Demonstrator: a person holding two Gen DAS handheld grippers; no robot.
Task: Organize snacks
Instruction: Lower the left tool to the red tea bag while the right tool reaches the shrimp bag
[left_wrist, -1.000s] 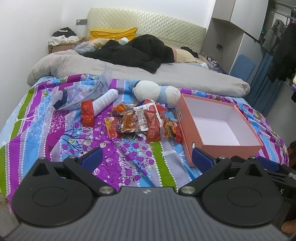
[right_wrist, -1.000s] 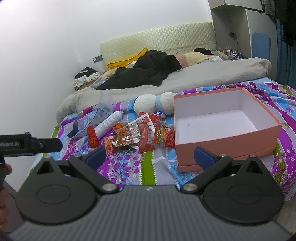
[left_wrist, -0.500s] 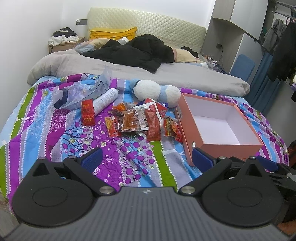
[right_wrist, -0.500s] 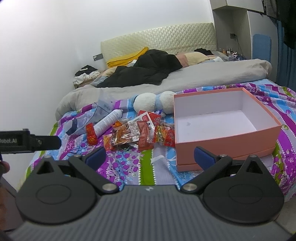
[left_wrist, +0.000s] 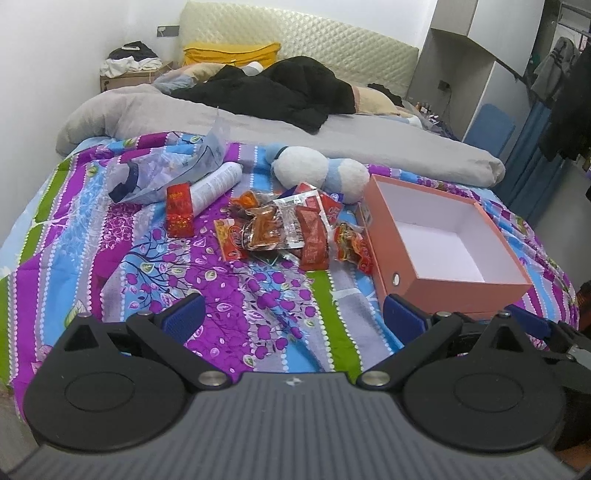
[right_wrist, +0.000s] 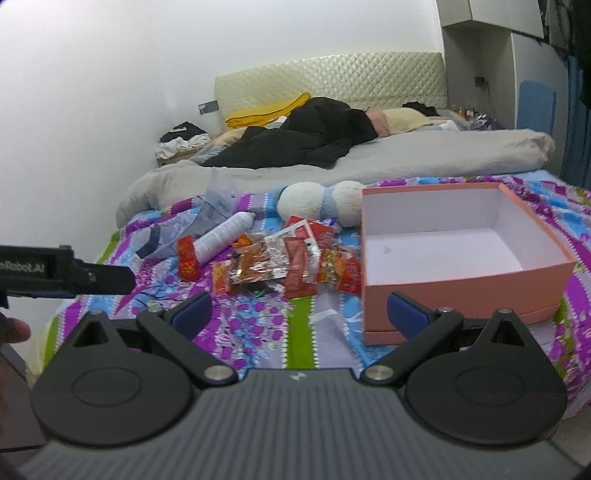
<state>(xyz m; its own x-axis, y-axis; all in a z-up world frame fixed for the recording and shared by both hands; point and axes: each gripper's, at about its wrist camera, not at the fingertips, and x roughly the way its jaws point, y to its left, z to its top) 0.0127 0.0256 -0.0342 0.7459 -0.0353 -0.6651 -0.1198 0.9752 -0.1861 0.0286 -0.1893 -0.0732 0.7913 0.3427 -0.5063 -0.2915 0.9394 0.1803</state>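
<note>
- Two hand-held grippers are hovering over the near edge of the bed (left_wrist: 155, 266); the left hand-held gripper (left_wrist: 293, 319) is standing released with its blue fingertips wide apart and nothing between them.
- The right hand-held gripper (right_wrist: 299, 314) is likewise standing released, its blue pads spread and gripping nothing; in the left wrist view part of it is showing at the lower right edge.
- The snack packets (left_wrist: 291, 229) are lying in a loose heap on the patterned bedspread, well ahead of both hand-held grippers and touched by neither.
- In the right wrist view the same snack packets (right_wrist: 288, 262) are sitting ahead and slightly left of centre, just beside the left wall of the box.
- The open pink box (left_wrist: 388, 240) is resting on the bed to the right of the heap, its white inside showing; its near corner is sitting just beyond the left hand-held gripper's right fingertip.
- One red packet (left_wrist: 180, 215) is lying apart from the heap, further left, touching a white bottle (left_wrist: 216, 184).
- A clear plastic bag (left_wrist: 166, 170) is lying behind the bottle.
- A white and blue plush toy (left_wrist: 319, 173) is lying behind the heap, near the box's far corner.
- A black garment (left_wrist: 280, 92) is spreading over the grey blanket (left_wrist: 369, 144) towards the headboard.
</note>
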